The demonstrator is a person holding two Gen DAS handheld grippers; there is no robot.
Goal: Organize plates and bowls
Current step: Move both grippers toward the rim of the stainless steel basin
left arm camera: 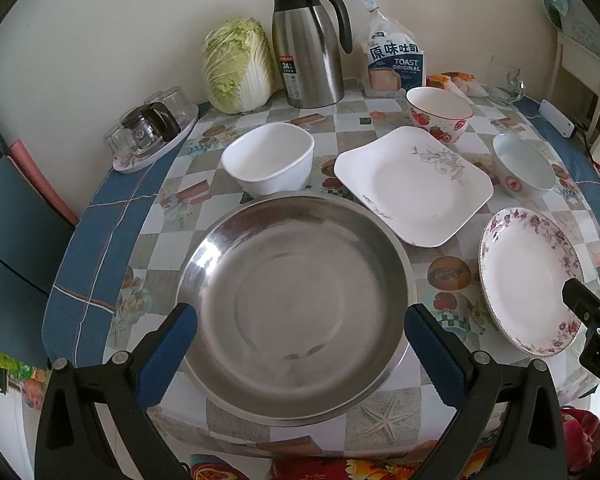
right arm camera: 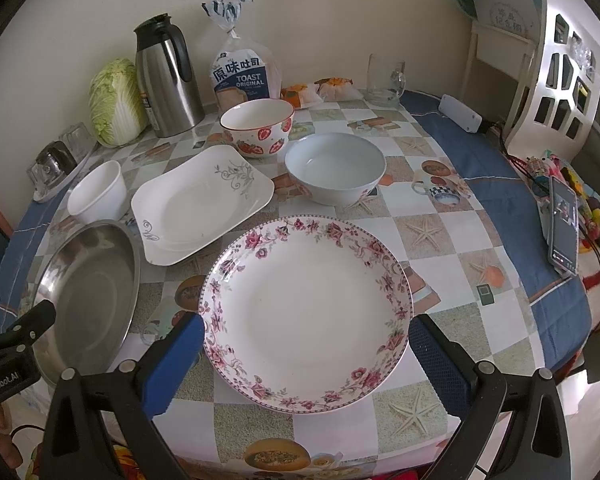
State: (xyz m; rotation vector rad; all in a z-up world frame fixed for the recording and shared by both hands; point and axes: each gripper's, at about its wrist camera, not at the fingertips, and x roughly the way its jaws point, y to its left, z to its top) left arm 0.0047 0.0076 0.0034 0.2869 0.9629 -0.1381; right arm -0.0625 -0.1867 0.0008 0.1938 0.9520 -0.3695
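Note:
A steel round plate (left arm camera: 296,304) lies near the front of the table, and my left gripper (left arm camera: 300,316) hovers open over it, fingers wide apart. Behind it sit a plain white bowl (left arm camera: 268,164) and a square white plate (left arm camera: 414,184). A strawberry bowl (left arm camera: 440,114) and a pale bowl with a red emblem (left arm camera: 522,170) stand further back. The floral round plate (right arm camera: 306,312) lies in front of my right gripper (right arm camera: 308,332), which is open and holds nothing. In the right wrist view the steel plate (right arm camera: 88,292) is at the left.
At the back wall stand a cabbage (left arm camera: 238,66), a steel thermos jug (left arm camera: 308,40) and a toast bag (left arm camera: 394,56). A tray of glasses (left arm camera: 156,132) sits at the left edge. A glass mug (right arm camera: 384,80), a phone (right arm camera: 564,228) and cables are at the right.

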